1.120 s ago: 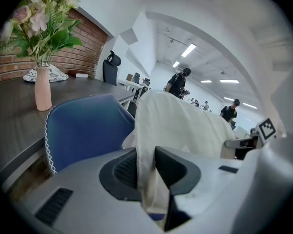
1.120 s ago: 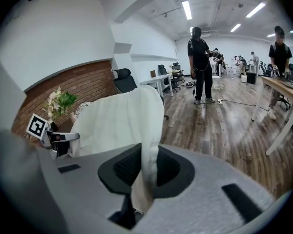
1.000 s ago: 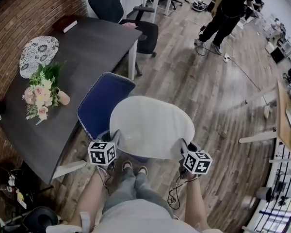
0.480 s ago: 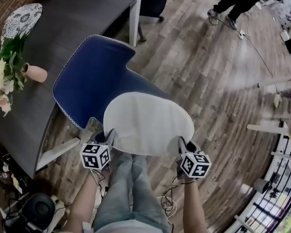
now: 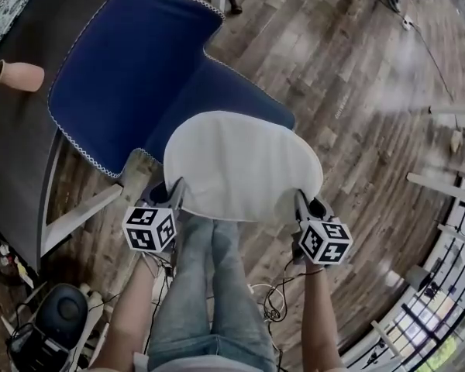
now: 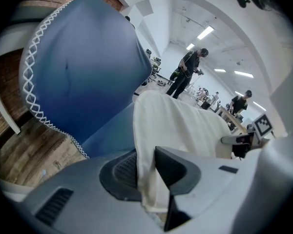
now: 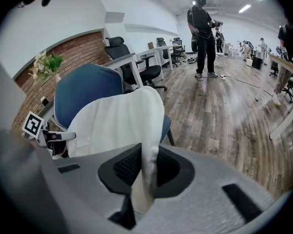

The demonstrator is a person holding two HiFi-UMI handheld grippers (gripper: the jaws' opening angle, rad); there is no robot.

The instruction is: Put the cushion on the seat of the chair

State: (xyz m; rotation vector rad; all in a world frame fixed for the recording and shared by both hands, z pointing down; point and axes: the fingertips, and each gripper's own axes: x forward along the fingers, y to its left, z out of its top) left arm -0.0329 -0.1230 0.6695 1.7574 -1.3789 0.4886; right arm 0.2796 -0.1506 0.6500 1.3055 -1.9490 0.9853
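Observation:
A flat white cushion (image 5: 240,165) hangs just over the front of the blue chair's seat (image 5: 232,84). The chair's blue back (image 5: 124,84) with white stitched trim rises at the left. My left gripper (image 5: 173,200) is shut on the cushion's near left edge, my right gripper (image 5: 302,206) on its near right edge. In the left gripper view the white cushion (image 6: 180,126) is pinched between the jaws, with the chair back (image 6: 83,72) just beyond. In the right gripper view the cushion (image 7: 117,123) runs from the jaws toward the chair (image 7: 85,89).
A dark table (image 5: 15,138) with a pink vase (image 5: 19,76) stands left of the chair. My legs (image 5: 209,285) are below the cushion, cables (image 5: 275,304) on the wood floor by my feet. A round dark device (image 5: 58,320) sits bottom left. People (image 7: 202,33) stand farther off.
Both grippers have come down with the cushion, and the chair now fills much more of the head view. The cushion has moved from in front of the chair to over its seat's front.

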